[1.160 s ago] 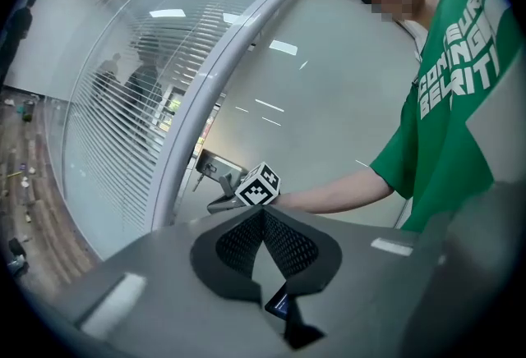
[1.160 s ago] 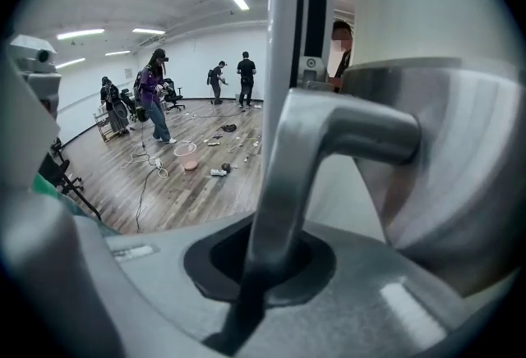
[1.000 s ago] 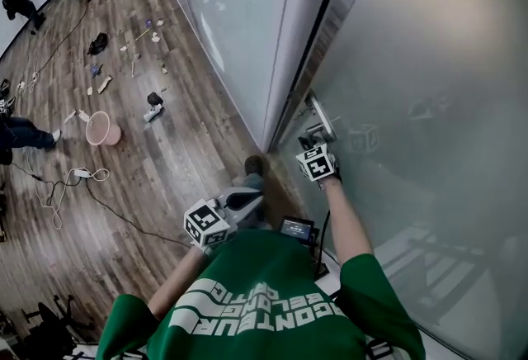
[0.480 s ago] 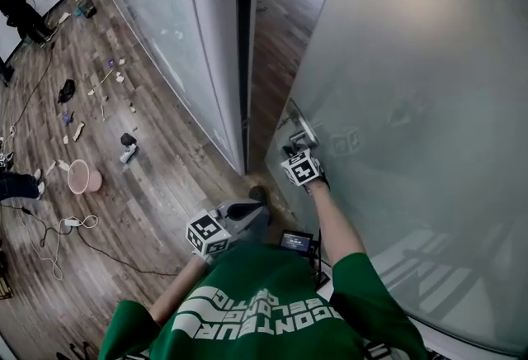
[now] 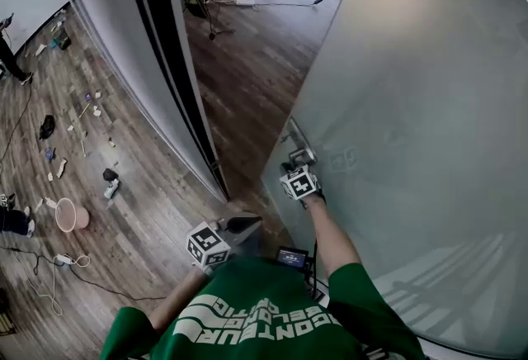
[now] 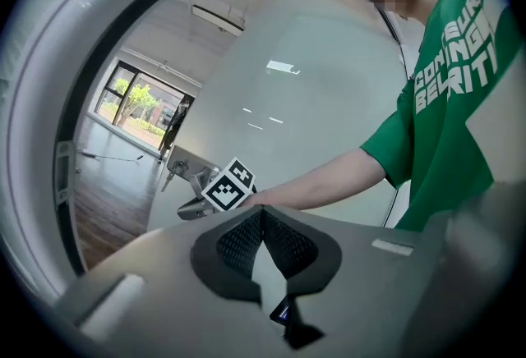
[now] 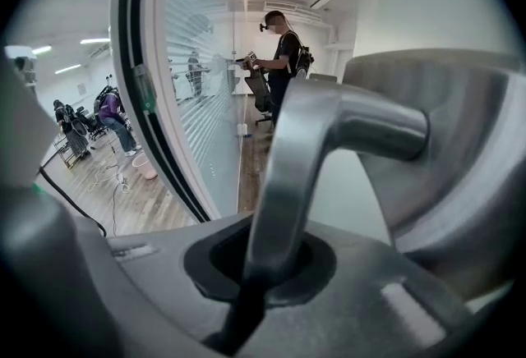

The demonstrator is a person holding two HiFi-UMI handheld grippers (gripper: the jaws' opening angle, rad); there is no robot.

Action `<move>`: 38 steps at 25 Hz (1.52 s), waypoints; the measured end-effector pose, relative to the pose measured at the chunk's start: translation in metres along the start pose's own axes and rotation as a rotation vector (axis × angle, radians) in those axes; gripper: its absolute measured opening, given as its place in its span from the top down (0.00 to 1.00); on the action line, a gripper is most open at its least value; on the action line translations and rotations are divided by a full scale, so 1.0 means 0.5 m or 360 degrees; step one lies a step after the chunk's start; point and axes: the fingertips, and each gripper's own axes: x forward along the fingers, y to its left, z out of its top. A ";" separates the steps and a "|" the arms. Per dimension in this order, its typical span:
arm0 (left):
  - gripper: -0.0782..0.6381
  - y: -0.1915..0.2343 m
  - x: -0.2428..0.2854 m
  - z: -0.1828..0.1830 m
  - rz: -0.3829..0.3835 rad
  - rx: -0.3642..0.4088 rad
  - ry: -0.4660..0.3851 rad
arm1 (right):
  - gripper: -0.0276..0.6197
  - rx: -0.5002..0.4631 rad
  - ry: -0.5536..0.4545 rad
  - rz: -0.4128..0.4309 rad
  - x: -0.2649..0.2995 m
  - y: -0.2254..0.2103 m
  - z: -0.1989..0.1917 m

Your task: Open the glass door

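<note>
Frosted glass door (image 5: pixel 412 102), one leaf, is seen ajar at the right. Its single metal handle (image 7: pixel 288 176) is clamped in the closed jaws of the right gripper (image 5: pixel 299 164). Of the two grippers, the left gripper (image 6: pixel 261 221) is held low, jaws together, empty.

Handle (image 5: pixel 294 140) on glass door (image 5: pixel 412 86), doorway (image 5: pixel 247 45) left
</note>
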 end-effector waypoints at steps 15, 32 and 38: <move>0.87 0.076 0.169 0.054 -0.0176 0.0036 0.0089 | 0.97 0.0226 0.0027 -0.0210 -0.013 -0.284 -0.080; 0.87 0.122 0.294 0.088 -0.0289 0.0031 0.0126 | 0.97 0.0463 0.0038 -0.0405 -0.081 -0.536 -0.181; 0.87 0.116 0.328 0.075 -0.0300 0.0001 0.0173 | 0.97 0.0552 0.0044 -0.0485 -0.120 -0.622 -0.237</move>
